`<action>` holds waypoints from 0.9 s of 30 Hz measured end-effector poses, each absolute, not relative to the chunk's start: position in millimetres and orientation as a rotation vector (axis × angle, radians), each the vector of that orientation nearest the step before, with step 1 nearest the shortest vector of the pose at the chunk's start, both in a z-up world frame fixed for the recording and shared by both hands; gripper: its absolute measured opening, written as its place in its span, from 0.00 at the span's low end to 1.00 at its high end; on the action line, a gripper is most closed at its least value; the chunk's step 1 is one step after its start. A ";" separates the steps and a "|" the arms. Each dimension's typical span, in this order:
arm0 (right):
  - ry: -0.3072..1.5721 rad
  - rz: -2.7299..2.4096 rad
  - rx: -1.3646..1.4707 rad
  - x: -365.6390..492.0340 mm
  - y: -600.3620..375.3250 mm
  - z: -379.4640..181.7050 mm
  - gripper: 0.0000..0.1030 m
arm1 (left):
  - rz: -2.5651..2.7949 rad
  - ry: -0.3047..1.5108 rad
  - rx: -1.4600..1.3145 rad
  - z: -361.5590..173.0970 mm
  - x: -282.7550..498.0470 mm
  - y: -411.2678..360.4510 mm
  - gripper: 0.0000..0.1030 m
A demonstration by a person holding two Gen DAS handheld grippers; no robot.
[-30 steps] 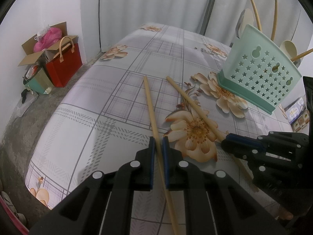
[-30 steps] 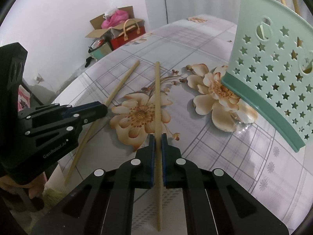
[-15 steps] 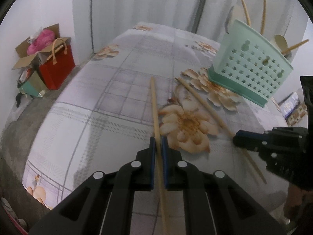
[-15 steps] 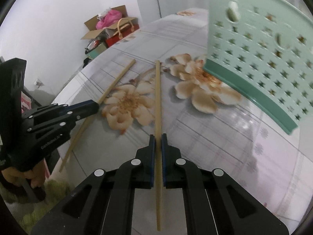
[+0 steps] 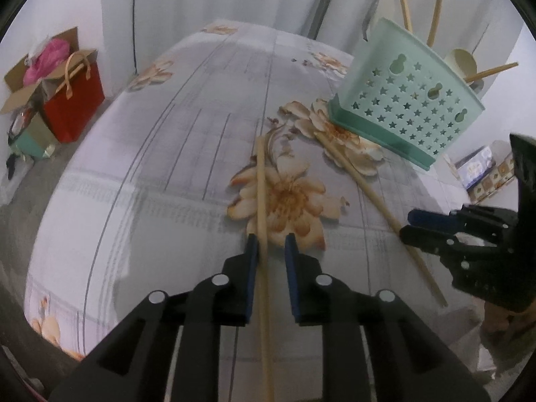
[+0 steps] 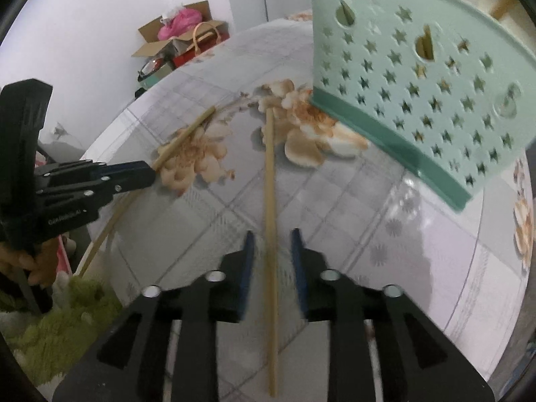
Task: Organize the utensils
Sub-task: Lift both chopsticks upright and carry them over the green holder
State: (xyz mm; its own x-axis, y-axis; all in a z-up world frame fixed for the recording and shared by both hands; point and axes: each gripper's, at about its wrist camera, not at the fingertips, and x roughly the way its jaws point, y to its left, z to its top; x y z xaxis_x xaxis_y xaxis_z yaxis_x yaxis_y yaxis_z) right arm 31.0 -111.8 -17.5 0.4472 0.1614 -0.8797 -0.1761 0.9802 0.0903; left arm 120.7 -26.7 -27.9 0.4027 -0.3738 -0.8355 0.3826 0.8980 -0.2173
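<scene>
On the floor at far left stand a cardboard box (image 5: 20, 92) holding something pink and a red gift bag (image 5: 75, 107) with tan handles. A table under a pale flowered cloth (image 5: 150, 181) fills the middle of the scene.

The left gripper (image 5: 270, 238) reaches in from the near edge, tilted steeply down toward the cloth. Its blue-padded jaws are opening. A long wooden chopstick (image 5: 260, 207) runs between them, lying along the inner face of the left pad, with a clear gap to the right pad. The stick stretches away across a printed flower.

To its right a second wooden chopstick (image 6: 269, 181) lies on the cloth, its far tip just beside the base of a mint-green utensil holder (image 5: 405, 107). The right gripper (image 6: 270, 236) also points steeply down from the near edge; its jaws are opening, with this stick between them and neither pad pressing on it.

The holder, pierced with star-shaped holes, stands at far right on the table. Wooden sticks and a pale spoon rise from its top. A person's fingers (image 6: 30, 263) grasp the left gripper's handle in the right wrist view.
</scene>
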 end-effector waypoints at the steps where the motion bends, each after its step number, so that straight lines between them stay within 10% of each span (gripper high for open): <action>1: 1.083 0.209 -0.025 35.2 -110.3 -18.4 0.26 | -0.476 1.048 0.023 -27.9 123.5 -29.8 0.16; 14: 1.011 0.214 -0.093 91.9 -90.7 -30.3 0.05 | -0.422 0.960 0.197 -30.3 173.7 -66.4 0.06; 27: 0.788 0.189 0.082 62.3 -142.3 48.5 0.04 | -0.555 0.760 0.041 42.4 153.5 -47.3 0.05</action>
State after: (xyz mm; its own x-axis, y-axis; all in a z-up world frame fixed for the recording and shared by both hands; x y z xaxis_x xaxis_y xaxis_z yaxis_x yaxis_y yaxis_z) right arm 62.3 -142.3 48.5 0.6891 0.1999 -0.6965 -0.1385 0.9798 0.1442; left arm 153.5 -47.3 42.4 0.5889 -0.4622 -0.6630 0.4910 0.8562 -0.1607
